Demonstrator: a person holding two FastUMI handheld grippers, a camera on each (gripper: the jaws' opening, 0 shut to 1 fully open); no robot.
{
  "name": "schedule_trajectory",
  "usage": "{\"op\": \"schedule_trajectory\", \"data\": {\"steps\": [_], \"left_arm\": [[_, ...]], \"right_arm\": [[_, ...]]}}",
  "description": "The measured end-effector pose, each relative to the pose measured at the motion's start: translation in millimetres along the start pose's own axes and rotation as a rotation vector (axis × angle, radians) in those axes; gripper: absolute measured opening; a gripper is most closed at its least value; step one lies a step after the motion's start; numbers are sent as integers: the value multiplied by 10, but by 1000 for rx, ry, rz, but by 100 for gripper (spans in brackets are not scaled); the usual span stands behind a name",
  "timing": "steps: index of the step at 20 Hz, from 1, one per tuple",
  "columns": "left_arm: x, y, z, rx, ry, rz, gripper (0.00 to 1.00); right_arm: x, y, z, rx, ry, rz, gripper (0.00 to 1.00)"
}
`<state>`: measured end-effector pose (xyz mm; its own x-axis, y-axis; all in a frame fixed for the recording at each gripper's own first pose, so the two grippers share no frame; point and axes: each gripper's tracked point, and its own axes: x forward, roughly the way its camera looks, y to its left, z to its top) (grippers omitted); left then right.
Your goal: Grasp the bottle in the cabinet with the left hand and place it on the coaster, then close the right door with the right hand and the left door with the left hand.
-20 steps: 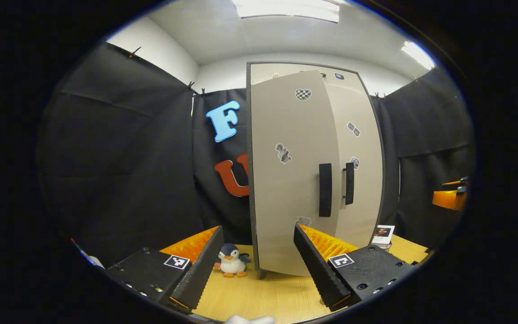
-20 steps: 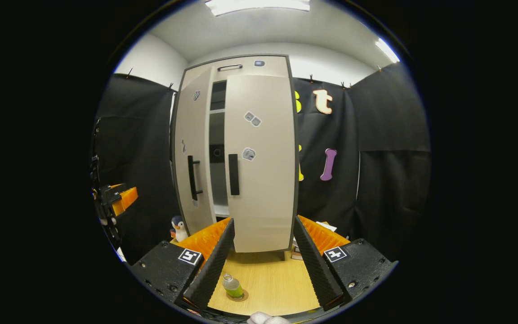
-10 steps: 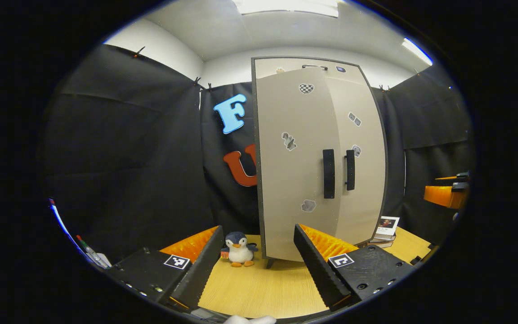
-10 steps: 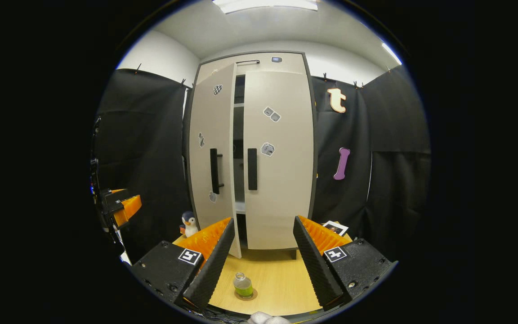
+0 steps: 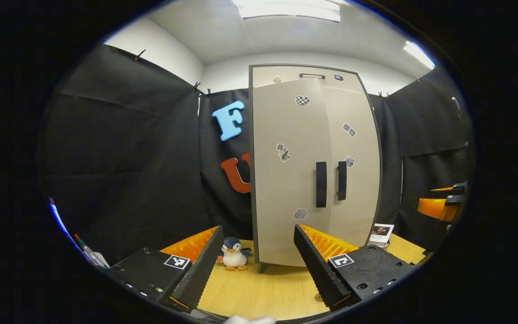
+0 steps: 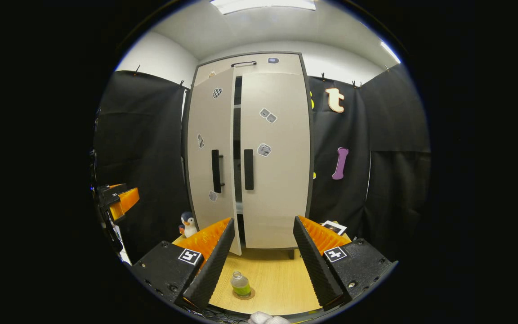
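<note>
1. The bottle, a small clear one with green liquid in it, is standing upright on the round coaster, out on the wooden table in front of the cabinet. In the right gripper view it sits low, between that gripper's two fingers but well ahead of them, not touched by anything.
2. Right door looks flush with the cabinet frame. Left door is a bit ajar: in the right gripper view there's a dark narrow gap between the two doors and its bottom corner sticks out forward. From the left gripper view the doors look nearly lined up, with both black handles side by side.
3. Left gripper is spread wide and holding nothing, hanging back from the cabinet over the table. You can also spot it at the left edge of the right gripper view.
4. Right gripper is the same deal: fingers apart, nothing between them, pointed at the doors from a ways off. It also peeks in at the right edge of the left gripper view.
5. Other stuff: a little plush penguin on the table just left of the cabinet's foot, and a small stack of books with a photo-style cover on the right side of it.
</note>
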<state>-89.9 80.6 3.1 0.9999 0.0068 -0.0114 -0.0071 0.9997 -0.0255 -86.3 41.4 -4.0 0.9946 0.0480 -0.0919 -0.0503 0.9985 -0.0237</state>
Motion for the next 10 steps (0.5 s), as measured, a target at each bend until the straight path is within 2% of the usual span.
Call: {"op": "schedule_trajectory", "data": {"steps": [10], "left_arm": [[54,-209,-41,-6,11,-42,96]], "right_arm": [[-62,-152,34,11,-16,-38,81]]}}
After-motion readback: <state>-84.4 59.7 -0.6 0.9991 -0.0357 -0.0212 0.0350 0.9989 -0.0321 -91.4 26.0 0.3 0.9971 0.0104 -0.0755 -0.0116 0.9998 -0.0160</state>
